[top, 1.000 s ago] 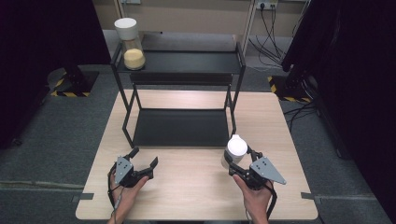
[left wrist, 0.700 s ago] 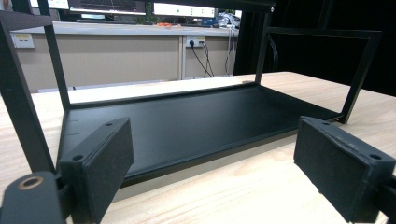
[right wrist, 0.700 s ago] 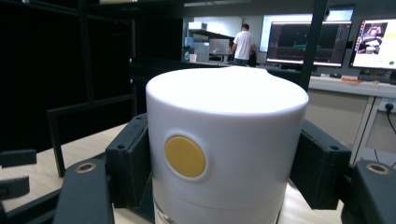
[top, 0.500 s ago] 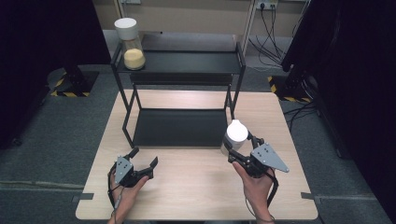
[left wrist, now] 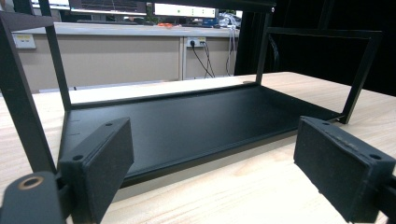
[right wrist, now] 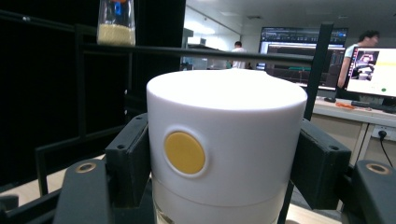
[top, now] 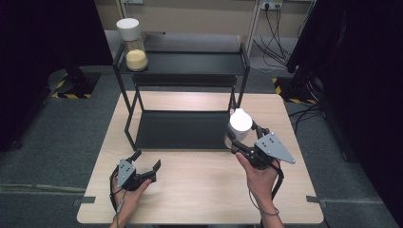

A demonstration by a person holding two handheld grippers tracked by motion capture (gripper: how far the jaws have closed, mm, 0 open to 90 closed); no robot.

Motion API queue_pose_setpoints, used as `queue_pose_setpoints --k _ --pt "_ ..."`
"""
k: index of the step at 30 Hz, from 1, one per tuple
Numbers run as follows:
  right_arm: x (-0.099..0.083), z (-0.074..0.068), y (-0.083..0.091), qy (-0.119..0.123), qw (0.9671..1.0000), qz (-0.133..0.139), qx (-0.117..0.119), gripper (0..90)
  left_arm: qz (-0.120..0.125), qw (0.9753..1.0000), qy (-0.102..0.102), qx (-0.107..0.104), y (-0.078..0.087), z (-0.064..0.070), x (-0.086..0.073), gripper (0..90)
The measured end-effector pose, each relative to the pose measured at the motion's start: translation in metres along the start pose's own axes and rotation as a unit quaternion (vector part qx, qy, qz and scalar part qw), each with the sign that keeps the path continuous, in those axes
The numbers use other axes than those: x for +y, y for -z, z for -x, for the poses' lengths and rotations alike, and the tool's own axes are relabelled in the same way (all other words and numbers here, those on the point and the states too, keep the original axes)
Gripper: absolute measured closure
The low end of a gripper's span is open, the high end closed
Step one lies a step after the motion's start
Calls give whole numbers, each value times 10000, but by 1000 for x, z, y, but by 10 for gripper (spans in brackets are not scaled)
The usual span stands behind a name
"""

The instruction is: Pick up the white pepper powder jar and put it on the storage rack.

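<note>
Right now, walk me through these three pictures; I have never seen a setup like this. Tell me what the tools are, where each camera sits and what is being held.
A person sits at a wooden table and holds a hand tool with two black jaws in each hand. The high view looks down from above; the other two cameras ride on the tools and look along their jaws. On the table stands a black two-level rack. A jar with yellow contents sits on its top shelf. The right gripper is clamped on a white-lidded jar, lifted near the rack's right end. The left gripper rests open near the table's front, facing the bare lower shelf.
</note>
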State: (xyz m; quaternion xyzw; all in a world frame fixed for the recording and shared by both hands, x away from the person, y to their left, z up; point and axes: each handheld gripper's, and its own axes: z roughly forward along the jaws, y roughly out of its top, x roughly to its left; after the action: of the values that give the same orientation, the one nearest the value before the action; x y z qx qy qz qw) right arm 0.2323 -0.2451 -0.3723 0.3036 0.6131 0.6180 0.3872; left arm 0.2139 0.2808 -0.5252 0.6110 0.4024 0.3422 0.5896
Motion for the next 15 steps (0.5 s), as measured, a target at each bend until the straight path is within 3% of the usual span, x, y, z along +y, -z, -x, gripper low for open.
queue_pose_setpoints --k 15 --pt "18 2 -20 -32 9998 173 -24 308 5 10000 -2 -2 0 0 0 113"
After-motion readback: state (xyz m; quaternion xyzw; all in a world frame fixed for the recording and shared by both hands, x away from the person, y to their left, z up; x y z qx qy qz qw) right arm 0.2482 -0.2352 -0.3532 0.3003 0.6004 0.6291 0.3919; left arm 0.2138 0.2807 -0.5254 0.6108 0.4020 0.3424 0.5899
